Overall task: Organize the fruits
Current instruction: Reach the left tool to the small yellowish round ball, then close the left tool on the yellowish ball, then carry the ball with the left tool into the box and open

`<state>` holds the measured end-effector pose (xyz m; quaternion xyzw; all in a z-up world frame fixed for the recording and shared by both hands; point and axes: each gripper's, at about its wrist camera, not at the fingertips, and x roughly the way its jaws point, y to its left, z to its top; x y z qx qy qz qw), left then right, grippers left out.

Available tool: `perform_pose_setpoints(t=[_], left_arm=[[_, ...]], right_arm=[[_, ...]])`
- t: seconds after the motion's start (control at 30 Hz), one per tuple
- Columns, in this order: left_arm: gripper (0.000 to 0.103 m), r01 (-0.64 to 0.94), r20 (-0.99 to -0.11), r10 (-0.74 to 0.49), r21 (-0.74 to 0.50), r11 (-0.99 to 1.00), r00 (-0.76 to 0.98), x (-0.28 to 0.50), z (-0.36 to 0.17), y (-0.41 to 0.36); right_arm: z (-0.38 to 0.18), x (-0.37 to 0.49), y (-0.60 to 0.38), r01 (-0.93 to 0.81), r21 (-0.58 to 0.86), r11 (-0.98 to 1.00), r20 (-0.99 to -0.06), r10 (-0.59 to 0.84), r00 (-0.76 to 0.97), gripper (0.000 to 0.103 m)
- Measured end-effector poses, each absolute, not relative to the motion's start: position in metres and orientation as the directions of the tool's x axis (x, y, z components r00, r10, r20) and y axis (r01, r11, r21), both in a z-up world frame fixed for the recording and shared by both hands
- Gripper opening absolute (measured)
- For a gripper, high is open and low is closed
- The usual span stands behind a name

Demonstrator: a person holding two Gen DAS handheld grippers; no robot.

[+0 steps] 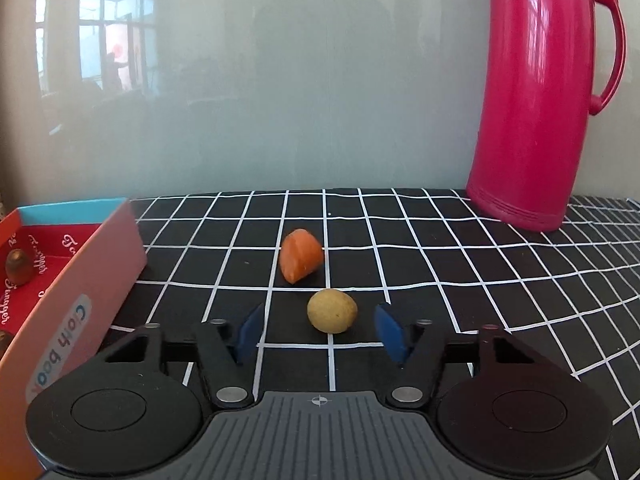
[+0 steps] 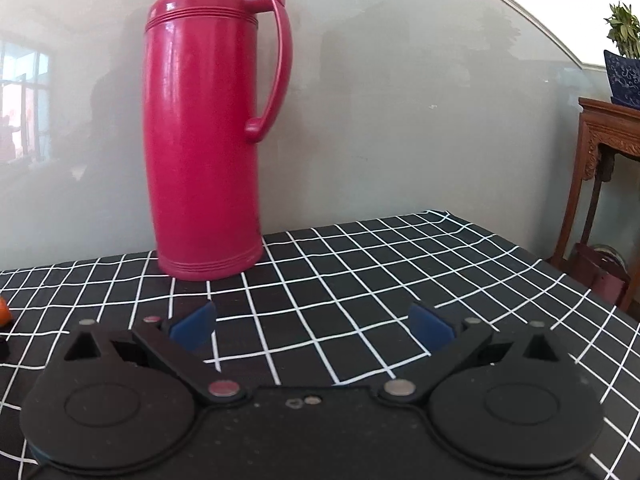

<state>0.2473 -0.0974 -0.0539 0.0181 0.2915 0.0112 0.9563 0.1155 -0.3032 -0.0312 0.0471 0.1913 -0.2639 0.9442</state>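
A small round yellow fruit (image 1: 332,311) lies on the black checked cloth (image 1: 460,280), between the blue pads of my open left gripper (image 1: 320,330), untouched by either pad. An orange wedge-shaped fruit piece (image 1: 300,255) lies just beyond it; its edge shows at the far left of the right wrist view (image 2: 3,312). A pink open box (image 1: 80,280) with a red printed lining stands at the left and holds a brown fruit (image 1: 18,266). My right gripper (image 2: 312,328) is open and empty above the cloth.
A tall pink thermos jug (image 1: 536,100) stands at the back right of the cloth, also in the right wrist view (image 2: 208,128). A glossy pale wall (image 1: 280,80) rises behind the table. A carved wooden stand (image 2: 608,160) with a blue pot stands past the table's right edge.
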Motion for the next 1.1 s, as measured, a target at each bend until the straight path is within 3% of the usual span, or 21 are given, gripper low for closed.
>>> perform_pose_setpoints(t=[0.13, 0.2, 0.27, 0.33, 0.73, 1.1], left_arm=[[0.061, 0.000, -0.573, 0.036, 0.064, 0.998, 0.819, 0.253, -0.056, -0.103], [0.055, 0.008, -0.584, 0.031, 0.064, 0.998, 0.811, 0.257, -0.057, -0.105], [0.037, 0.016, -0.582, 0.020, 0.056, 0.998, 0.813, 0.258, -0.056, -0.104], [0.028, 0.026, -0.578, 0.014, 0.061, 0.998, 0.816, 0.257, -0.057, -0.106], [0.028, 0.054, -0.537, 0.001, 0.087, 0.995, 0.843, 0.219, -0.039, -0.093], [0.028, -0.005, -0.481, 0.045, 0.085, 0.996, 0.876, 0.162, -0.008, -0.028]], right_arm=[[-0.033, 0.116, -0.303, 0.515, -0.022, 0.857, -0.389, -0.481, 0.786, 0.103], [-0.034, 0.115, -0.306, 0.518, -0.020, 0.855, -0.396, -0.482, 0.781, 0.103], [-0.034, 0.115, -0.307, 0.522, -0.018, 0.853, -0.399, -0.485, 0.778, 0.103], [-0.034, 0.113, -0.307, 0.523, -0.015, 0.852, -0.397, -0.485, 0.779, 0.103], [-0.029, 0.115, -0.296, 0.503, 0.008, 0.864, -0.398, -0.459, 0.795, 0.103], [-0.009, 0.114, -0.237, 0.415, 0.015, 0.910, -0.358, -0.383, 0.852, 0.103]])
